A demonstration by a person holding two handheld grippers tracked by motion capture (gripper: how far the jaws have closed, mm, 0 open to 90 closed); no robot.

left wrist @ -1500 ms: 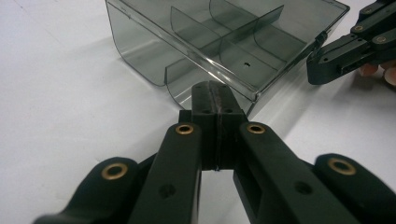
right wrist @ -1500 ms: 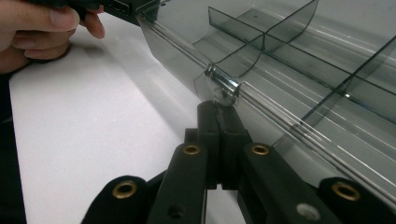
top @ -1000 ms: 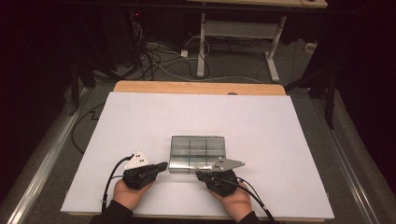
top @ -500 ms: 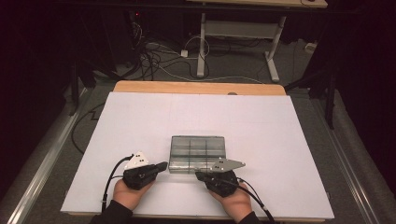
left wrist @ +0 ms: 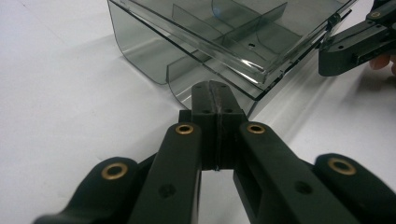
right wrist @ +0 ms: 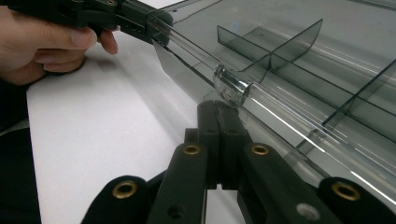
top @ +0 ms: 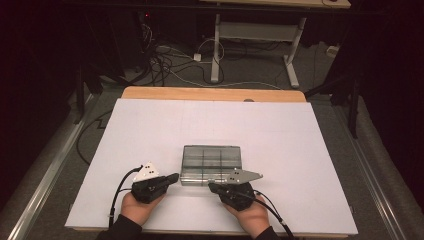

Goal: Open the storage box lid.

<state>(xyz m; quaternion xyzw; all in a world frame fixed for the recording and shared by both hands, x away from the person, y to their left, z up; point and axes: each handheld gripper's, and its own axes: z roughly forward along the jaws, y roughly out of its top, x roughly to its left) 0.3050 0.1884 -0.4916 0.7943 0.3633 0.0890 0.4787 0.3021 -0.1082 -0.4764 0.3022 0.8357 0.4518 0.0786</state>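
Note:
A smoky clear plastic compartment box (top: 211,164) with inner dividers lies on the white table (top: 150,130), its lid closed. My left gripper (top: 175,176) is shut with nothing between its jaws, its tip at the box's near left corner. In the left gripper view the closed tips (left wrist: 215,88) sit right against the box's (left wrist: 224,37) lower edge. My right gripper (top: 210,186) is also shut and empty, its tip at the box's front edge. In the right gripper view its tips (right wrist: 218,106) rest just under the lid's clear latch tab (right wrist: 231,86).
The white table top stretches wide around the box, with a wooden strip (top: 210,93) along its far edge. Beyond it are a dark floor, cables (top: 165,60) and a desk frame (top: 255,35). A hand holds each gripper at the near table edge.

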